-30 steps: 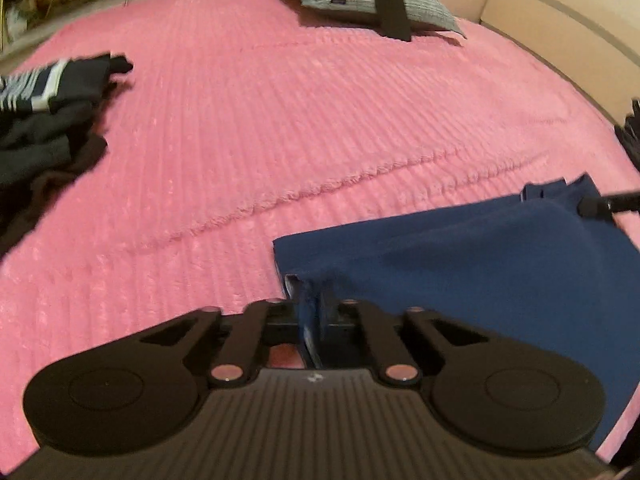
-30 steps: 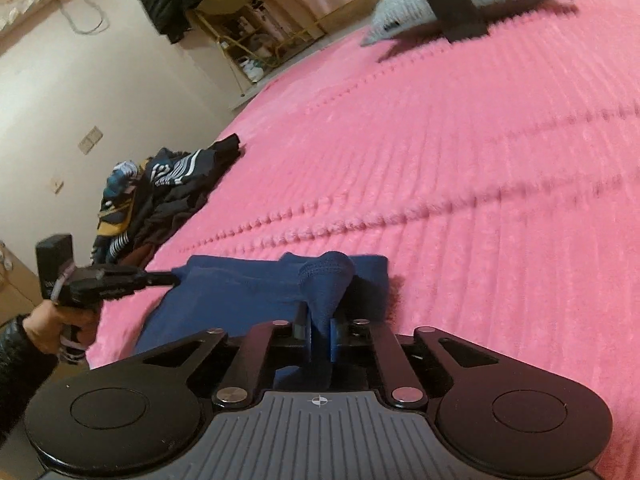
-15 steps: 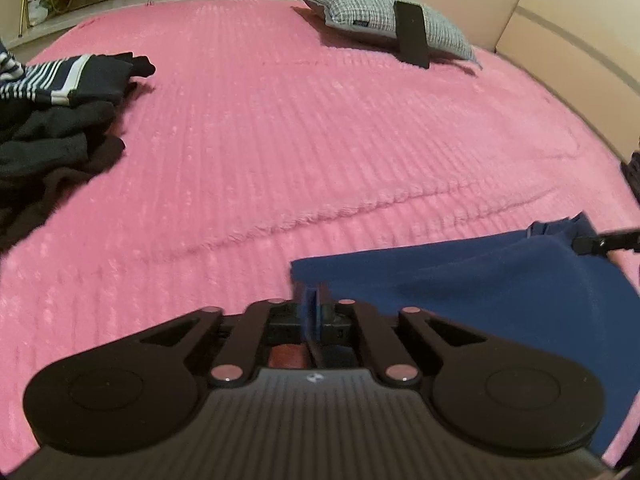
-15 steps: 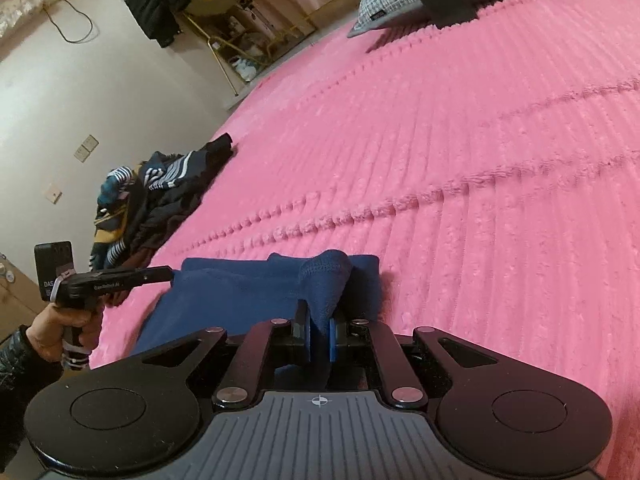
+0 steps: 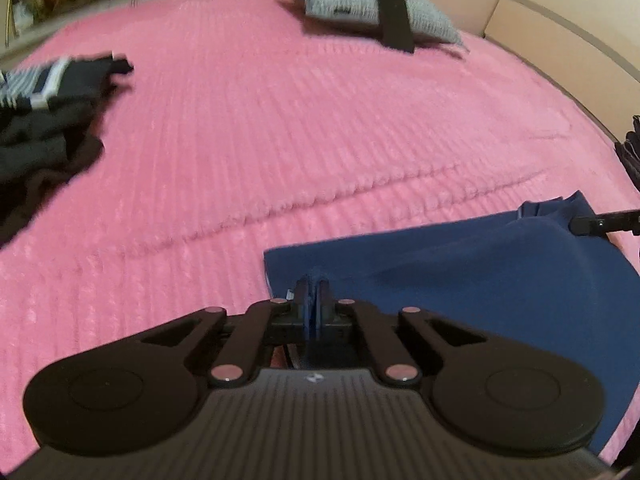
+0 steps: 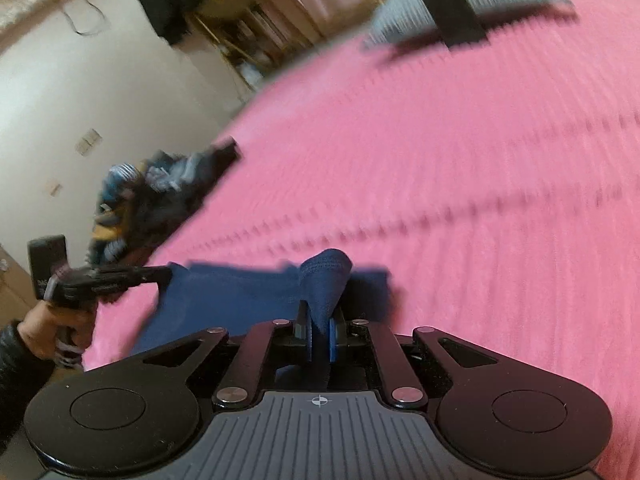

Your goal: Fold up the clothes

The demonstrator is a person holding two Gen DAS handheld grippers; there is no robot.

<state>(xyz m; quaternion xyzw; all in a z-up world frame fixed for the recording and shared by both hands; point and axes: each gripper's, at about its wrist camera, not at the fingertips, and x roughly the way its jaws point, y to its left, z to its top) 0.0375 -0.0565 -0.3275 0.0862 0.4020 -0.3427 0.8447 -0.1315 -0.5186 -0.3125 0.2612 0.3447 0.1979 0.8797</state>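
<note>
Since both corners are pinched at once: the navy garment (image 5: 472, 280) lies spread on the near part of the pink bed (image 5: 300, 140), stretched between the two tools so its edge stays straight for a fold.
Left hand-held gripper (image 5: 316, 296): jaws pressed together on the garment's near left corner, a small ridge of blue cloth pinched between the pads; it closed further on that cloth within the last half second.
Right hand-held gripper (image 6: 320, 328): clamped on a raised tuft of the garment's right edge, fabric standing up between the blue pads.
Likely reason for the grip: holding two corners lets the cloth be lifted and carried over itself without bunching.
Dark clothes pile (image 5: 44, 120): heaped at the bed's left edge, well apart from the garment, probably waiting its turn.
Grey pillow (image 5: 372, 12): at the far end of the bed, out of the way.
Task stage: judged early, the fold not yet made.
</note>
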